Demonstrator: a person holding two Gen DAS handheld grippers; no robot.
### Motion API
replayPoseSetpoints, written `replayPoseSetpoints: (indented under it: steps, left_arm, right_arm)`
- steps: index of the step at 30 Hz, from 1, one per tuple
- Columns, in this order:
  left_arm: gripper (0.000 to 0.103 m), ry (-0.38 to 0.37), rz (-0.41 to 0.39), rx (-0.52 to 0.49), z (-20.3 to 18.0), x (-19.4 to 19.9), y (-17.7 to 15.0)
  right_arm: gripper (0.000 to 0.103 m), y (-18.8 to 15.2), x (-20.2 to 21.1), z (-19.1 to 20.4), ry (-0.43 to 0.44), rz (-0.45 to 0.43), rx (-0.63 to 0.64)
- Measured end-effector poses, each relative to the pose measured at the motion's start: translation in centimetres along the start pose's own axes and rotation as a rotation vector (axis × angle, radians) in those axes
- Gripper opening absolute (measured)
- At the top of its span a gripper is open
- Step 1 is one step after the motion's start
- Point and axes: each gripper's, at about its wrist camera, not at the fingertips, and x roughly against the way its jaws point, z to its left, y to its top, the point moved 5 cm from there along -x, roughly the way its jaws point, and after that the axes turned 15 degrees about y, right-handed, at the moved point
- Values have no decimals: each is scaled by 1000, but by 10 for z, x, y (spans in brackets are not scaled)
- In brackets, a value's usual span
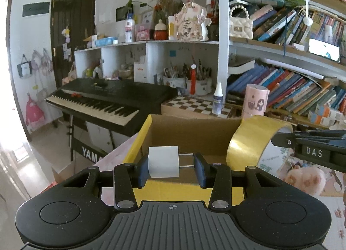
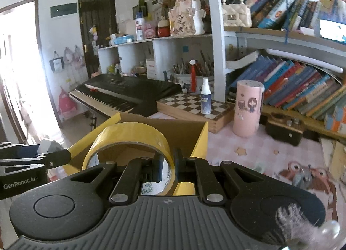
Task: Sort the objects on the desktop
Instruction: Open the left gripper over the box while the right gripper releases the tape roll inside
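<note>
Left gripper (image 1: 170,168): a white plug adapter (image 1: 163,161) is being pinched between its partly spread jaws, the body against the left pad and the two metal prongs reaching to the right pad; it is being held above the open yellow cardboard box (image 1: 140,141). Right gripper (image 2: 168,170): the jaws are being pressed together on the wall of a yellow tape roll (image 2: 129,136), one jaw inside the ring, one outside; the roll is being held over the same box (image 2: 200,139), whose floor is being hidden by the roll and the gripper bodies. In the left view the tape roll (image 1: 248,141) is being partly covered by the right gripper's black arm (image 1: 307,141). Beyond the box, a chessboard (image 2: 186,105) is being occupied by a spray bottle (image 2: 205,98), with a pink cylinder (image 2: 248,109) standing near on the pink tabletop (image 2: 270,152). A fuzzy grey object at the right view's lower corner is being cut off and cannot be identified.
</note>
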Motion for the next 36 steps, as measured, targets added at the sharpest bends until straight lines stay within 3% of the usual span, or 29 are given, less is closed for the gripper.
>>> replayPoseSetpoints:
  steps: [6,23,36]
  left_arm:
    - [41,38,22,-10,-16,-21,6]
    - [41,97,215,-83,-64,-84,-12]
    - [41,123,299,-141,-79,-98,-24]
  right_arm:
    - [10,4,-27,-22,31,61,35]
    - [10,5,-111,-59,175,250,170]
    - [10,-1,-146,-54,279,381,307]
